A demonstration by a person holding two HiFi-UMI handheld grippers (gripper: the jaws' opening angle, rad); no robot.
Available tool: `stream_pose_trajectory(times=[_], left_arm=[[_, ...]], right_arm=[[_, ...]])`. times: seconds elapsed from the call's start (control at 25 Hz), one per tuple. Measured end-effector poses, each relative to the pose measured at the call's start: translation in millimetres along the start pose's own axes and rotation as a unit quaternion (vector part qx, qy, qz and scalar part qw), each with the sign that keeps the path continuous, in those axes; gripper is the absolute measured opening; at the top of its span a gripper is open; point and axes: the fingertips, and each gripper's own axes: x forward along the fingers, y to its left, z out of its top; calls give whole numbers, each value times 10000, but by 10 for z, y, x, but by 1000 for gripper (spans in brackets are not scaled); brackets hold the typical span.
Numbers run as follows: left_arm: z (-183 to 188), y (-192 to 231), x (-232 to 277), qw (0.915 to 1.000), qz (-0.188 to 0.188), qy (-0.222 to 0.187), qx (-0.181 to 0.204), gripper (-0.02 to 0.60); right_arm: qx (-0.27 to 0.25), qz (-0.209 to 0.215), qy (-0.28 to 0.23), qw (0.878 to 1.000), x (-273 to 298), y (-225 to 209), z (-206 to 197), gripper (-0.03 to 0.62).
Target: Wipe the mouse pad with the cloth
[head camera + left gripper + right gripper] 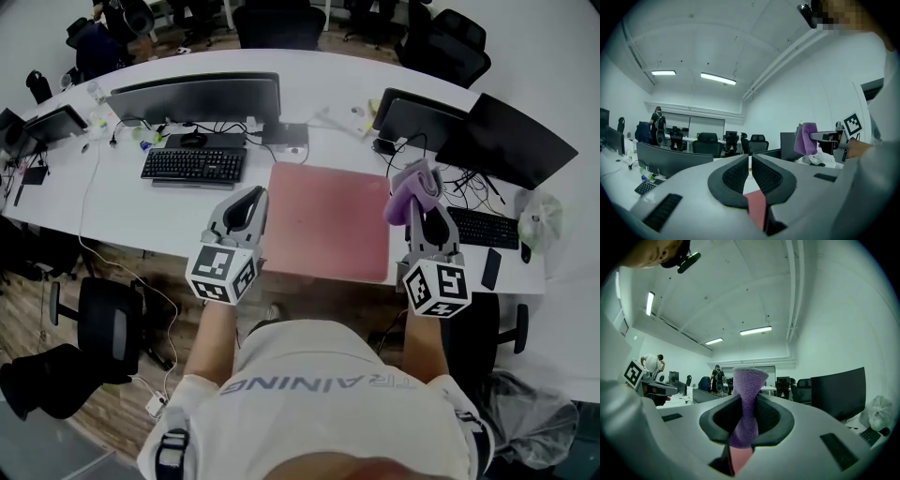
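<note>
A large pink mouse pad lies flat on the white desk, reaching its near edge. My right gripper hovers over the pad's right edge, shut on a bunched purple cloth. In the right gripper view the cloth stands up between the jaws, which point up toward the ceiling. My left gripper hangs by the pad's left edge. Its jaws are shut with nothing between them, and its tip also points up. From the left gripper view the cloth shows off to the right.
A black keyboard and a monitor stand left of the pad. To the right are two dark monitors, a second keyboard and a phone. Cables run behind the pad. An office chair stands at the lower left.
</note>
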Motion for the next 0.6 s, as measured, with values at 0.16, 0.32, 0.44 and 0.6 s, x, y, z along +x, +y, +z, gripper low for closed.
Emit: stream_pose_trajectory(times=[0.16, 0.32, 0.44, 0.6], left_arm=[[19, -25, 0, 10000, -13, -48, -24, 34], [35, -64, -8, 10000, -16, -56, -27, 32], [41, -93, -14, 10000, -20, -60, -28, 32], [40, -125, -44, 10000, -22, -75, -35, 32]], right_arm=[[94, 80, 50, 9999, 3, -2, -54, 89], [88, 143, 73, 9998, -4, 7, -53, 89], [85, 168, 73, 9998, -10, 1, -47, 89], [82, 206, 97, 9997, -33, 9, -57, 89]])
